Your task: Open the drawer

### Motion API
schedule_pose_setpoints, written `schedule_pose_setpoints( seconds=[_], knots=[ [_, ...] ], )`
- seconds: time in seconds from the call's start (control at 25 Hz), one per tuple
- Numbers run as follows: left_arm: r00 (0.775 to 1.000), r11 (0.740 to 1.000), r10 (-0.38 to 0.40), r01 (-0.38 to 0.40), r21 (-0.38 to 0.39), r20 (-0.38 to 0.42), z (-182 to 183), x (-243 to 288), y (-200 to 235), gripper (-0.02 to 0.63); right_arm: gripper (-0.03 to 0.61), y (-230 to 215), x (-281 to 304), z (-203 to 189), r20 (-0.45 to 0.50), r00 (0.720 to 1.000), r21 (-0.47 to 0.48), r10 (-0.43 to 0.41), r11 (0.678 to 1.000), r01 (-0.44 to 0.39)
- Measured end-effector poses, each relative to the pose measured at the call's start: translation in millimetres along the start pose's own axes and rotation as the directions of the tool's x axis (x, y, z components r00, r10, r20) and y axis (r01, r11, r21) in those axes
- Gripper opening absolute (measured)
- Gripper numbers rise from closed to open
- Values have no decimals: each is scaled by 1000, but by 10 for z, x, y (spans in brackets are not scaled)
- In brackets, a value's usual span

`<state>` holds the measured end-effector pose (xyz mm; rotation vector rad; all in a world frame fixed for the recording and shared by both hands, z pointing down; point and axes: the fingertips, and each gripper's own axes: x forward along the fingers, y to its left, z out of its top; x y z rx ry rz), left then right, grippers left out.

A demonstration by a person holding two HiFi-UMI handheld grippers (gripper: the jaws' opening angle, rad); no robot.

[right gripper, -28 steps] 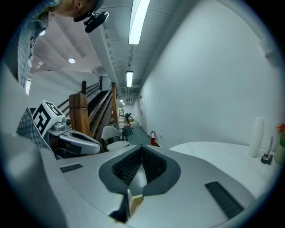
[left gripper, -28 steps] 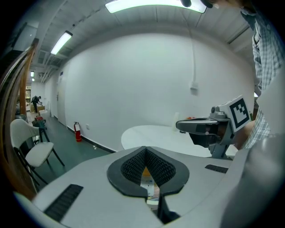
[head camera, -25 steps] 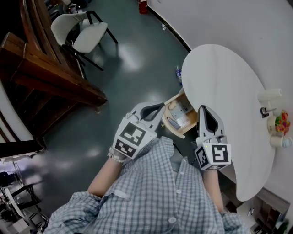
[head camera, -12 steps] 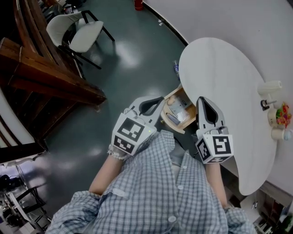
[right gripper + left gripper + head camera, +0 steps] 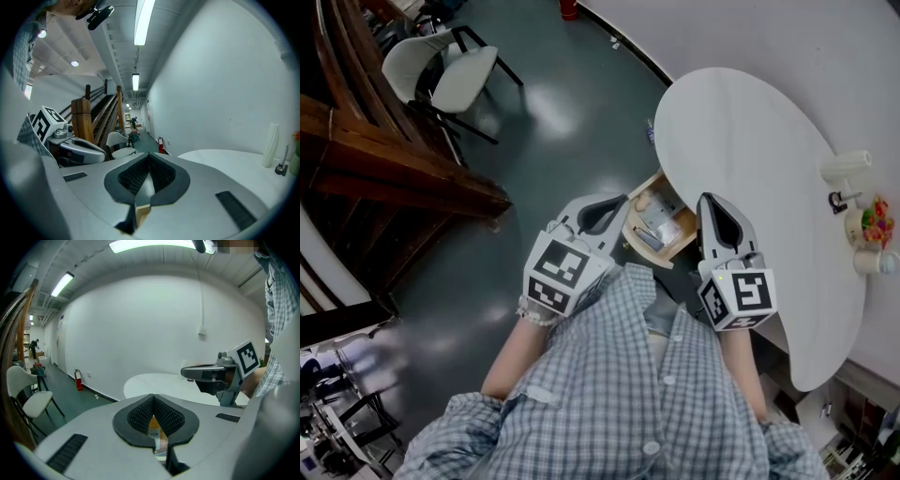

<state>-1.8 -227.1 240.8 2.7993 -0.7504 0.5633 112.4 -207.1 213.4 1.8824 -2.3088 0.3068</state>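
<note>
Though seemingly untouched, drawer (image 5: 638,237) lies between left tool (image 5: 617,208) and right tool (image 5: 709,200).

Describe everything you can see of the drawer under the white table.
The drawer is a shallow, light wooden box, pulled out from under the rim of the white table and open. Small flat items, too small to identify, lie inside. It sits between the left gripper and the right gripper; whether either touches it cannot be told.
</note>
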Motion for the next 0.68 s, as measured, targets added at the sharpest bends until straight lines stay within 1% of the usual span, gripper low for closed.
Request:
schedule_pose_setpoints(
  seconds=[0.16,0.28,0.44,0.68],
  knots=[
    [1000,1000,-7,7,0,-6,-20,23,-54,5,9,-14,-32,-12,-3,1000,0,0,1000,0],
    [1000,1000,-3,3,-1,7,14,26,-58,5,9,-25,-49,-25,-6,1000,2,-7,1000,7],
    [1000,1000,-9,9,2,-9,-35,17,-79,5,9,-10,-68,-53,-15,1000,2,-2,1000,2],
    [1000,1000,11,-11,-9,3,-21,3,-41,5,9,3,-77,-58,-19,1000,0,-1,1000,1]
  ],
)
